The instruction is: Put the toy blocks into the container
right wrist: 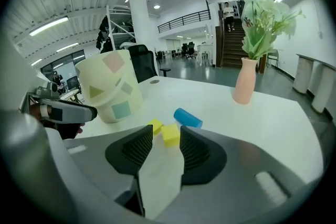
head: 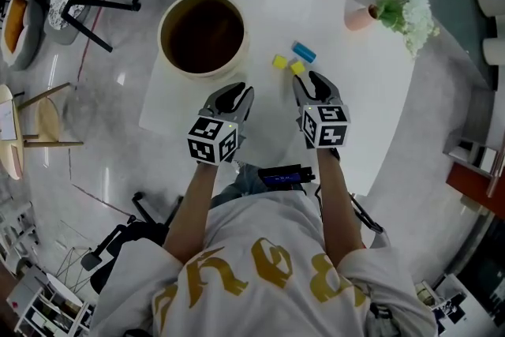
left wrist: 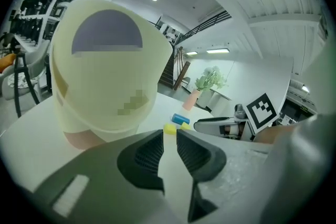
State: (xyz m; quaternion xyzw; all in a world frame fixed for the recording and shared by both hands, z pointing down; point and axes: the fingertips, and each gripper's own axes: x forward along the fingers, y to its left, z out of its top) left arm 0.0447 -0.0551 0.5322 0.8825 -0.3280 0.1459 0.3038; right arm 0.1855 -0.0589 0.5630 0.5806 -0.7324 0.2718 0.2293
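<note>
Poised before the toy blocks, nothing gripped.
Aims right gripper (head: 310,81), jaws apart and empty, at yellow block (head: 297,68) just ahead on the desk (head: 355,91), beside second yellow block (head: 279,61) and blue cylinder (head: 304,52), right of container (head: 203,73); holds left gripper (head: 230,96) narrowly parted, empty.

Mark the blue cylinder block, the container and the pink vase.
blue cylinder block (right wrist: 188,118), right gripper view, middle of its curved side
container (right wrist: 109,93), right gripper view, outer wall
pink vase (right wrist: 245,83), right gripper view, middle of its body
</note>
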